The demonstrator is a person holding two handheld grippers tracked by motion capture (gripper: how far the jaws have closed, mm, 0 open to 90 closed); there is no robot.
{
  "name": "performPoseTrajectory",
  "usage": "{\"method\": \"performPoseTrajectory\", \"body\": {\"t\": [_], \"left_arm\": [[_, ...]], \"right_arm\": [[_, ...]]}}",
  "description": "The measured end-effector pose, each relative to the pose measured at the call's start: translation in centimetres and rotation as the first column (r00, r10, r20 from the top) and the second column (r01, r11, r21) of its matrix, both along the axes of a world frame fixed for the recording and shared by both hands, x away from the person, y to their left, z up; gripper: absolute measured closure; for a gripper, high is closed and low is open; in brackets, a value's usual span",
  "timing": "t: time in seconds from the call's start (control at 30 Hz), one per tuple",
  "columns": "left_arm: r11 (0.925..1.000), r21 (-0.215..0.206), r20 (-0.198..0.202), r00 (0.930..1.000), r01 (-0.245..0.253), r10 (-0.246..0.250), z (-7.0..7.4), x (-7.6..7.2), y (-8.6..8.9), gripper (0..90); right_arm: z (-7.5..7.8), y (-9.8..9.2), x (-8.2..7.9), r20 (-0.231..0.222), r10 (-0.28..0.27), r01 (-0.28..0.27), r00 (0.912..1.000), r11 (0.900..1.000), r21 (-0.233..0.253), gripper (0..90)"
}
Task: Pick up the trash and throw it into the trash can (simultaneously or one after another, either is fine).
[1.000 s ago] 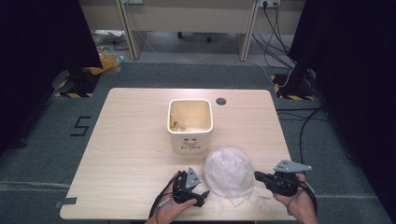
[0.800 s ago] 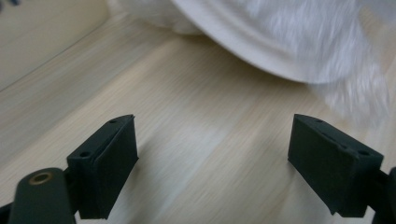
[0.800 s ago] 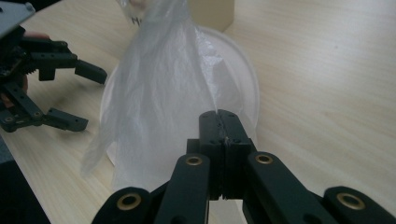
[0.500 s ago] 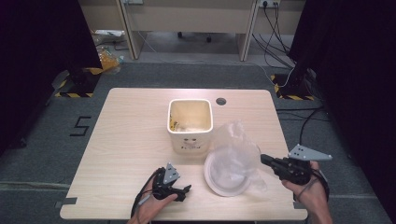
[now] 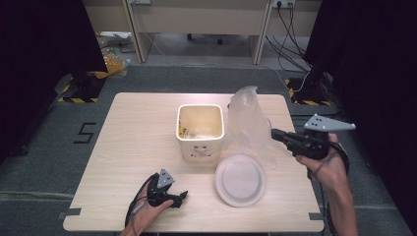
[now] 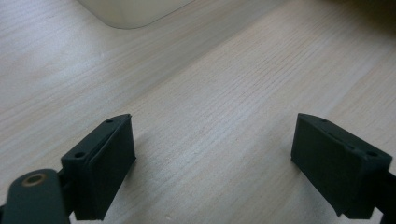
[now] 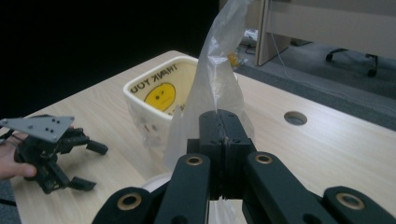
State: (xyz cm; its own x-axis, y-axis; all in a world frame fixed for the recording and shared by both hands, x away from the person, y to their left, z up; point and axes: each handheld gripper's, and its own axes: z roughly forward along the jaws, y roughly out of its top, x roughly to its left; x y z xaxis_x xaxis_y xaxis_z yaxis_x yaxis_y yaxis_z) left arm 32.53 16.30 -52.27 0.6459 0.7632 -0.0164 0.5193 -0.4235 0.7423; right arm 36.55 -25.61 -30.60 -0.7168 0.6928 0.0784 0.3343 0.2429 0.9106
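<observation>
A clear plastic bag hangs stretched upward above the table, to the right of a cream square tub. My right gripper is shut on the bag's lower edge at the table's right side. In the right gripper view the jaws meet on the bag, with the tub's smiley face and "THANK YOU" print behind. A white round plate lies flat in front of the bag. My left gripper rests open near the front edge; its jaws stand wide apart over bare wood.
The wooden table has a cable hole at the back right. The tub's corner lies just ahead of the left gripper. Yellowish bits lie inside the tub. Dark curtains flank the table; desk legs and cables stand on the floor behind.
The right gripper has lifted the bag up and to the right, off the plate, which now lies bare. The left gripper has drawn back to the left, away from the bag.
</observation>
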Motion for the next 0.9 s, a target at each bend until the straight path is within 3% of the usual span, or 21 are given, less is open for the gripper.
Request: {"method": "performPoseTrajectory", "body": {"t": [0.3, 0.5, 0.67, 0.9], "left_arm": [[1.0, 0.0, -0.001, 1.0, 0.0, 0.0, 0.0, 0.0, 0.0, 12.5], [1.0, -0.005, -0.003, 1.0, -0.002, 0.002, 0.0, 0.0, 0.0, 12.4], [1.0, -0.004, -0.003, 1.0, -0.002, 0.002, 0.0, 0.0, 0.0, 12.4], [1.0, 0.0, -0.003, 1.0, 0.0, 0.0, 0.0, 0.0, 0.0, 12.4]], "right_arm": [[2.3, 2.1, 2.7, 0.006, 0.02, -0.02, 0.9998, 1.0, 0.007, 90.0], [3.8, 4.9, 5.1, -0.005, 0.039, -0.039, 0.9992, 0.999, -0.023, 89.9], [3.6, 7.1, 6.8, -0.032, 0.06, -0.061, 0.9977, 0.997, -0.039, 89.9], [2.6, 10.0, 8.6, -0.07, 0.072, -0.079, 0.995, 0.991, -0.105, 89.9]]}}
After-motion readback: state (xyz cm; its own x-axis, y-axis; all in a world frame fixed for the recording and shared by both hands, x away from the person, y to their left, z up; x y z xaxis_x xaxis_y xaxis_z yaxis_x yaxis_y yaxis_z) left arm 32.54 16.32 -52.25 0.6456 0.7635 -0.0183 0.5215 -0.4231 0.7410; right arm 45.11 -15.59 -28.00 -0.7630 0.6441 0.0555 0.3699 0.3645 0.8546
